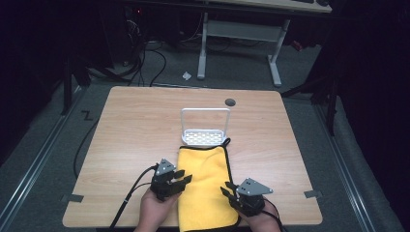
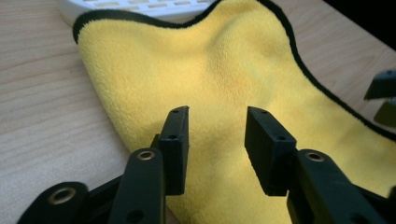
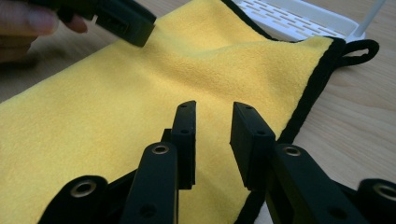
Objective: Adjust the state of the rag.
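Observation:
A yellow cloth (image 1: pixel 203 186) with a black hem lies flat on the wooden table (image 1: pixel 130 130), running from a white rack down past the near edge. My left gripper (image 1: pixel 183 178) hovers at the cloth's left edge, jaws apart with nothing between them; in the left gripper view its jaws (image 2: pixel 217 140) hang just over the yellow cloth (image 2: pixel 210 70). My right gripper (image 1: pixel 226 189) sits over the cloth's right side, jaws open and empty. In the right gripper view the gripper (image 3: pixel 212 135) points along the cloth (image 3: pixel 140 93) beside its black hem.
A white slotted rack (image 1: pixel 205 126) with an upright wire frame stands right behind the cloth's far end. A small dark round spot (image 1: pixel 230 102) lies near the table's far edge. Table legs and cables are on the floor beyond.

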A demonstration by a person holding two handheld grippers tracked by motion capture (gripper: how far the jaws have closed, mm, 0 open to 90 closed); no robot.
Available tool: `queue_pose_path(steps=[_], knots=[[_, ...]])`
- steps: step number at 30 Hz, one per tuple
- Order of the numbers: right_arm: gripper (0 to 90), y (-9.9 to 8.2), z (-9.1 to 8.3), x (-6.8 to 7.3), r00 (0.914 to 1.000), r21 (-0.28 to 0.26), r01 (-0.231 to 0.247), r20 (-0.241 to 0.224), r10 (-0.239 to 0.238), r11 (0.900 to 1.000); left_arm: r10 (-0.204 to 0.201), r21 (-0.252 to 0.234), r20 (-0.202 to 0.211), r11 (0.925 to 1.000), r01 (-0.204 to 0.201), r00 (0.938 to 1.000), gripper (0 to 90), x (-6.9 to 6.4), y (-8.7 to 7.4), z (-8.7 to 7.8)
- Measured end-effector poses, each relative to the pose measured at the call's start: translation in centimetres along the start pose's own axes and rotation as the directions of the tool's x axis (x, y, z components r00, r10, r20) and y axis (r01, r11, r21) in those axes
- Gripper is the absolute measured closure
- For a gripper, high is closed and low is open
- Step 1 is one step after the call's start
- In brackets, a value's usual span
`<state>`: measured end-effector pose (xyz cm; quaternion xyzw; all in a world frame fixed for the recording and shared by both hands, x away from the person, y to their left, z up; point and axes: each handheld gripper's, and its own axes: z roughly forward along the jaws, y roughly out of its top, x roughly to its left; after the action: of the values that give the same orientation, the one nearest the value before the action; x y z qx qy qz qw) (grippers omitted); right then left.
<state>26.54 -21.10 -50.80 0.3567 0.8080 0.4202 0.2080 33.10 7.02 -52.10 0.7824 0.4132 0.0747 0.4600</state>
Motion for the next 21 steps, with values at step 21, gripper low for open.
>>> queue_pose_path(steps=[21], knots=[[78.2, 2.7, 7.2, -4.6, 0.9965, 0.169, -0.059, 0.068, 0.048, 0.9839, 0.034, 0.075, 0.006, 0.9966, -0.035, 0.9994, 55.6, 1.1, -0.3, 1.2]])
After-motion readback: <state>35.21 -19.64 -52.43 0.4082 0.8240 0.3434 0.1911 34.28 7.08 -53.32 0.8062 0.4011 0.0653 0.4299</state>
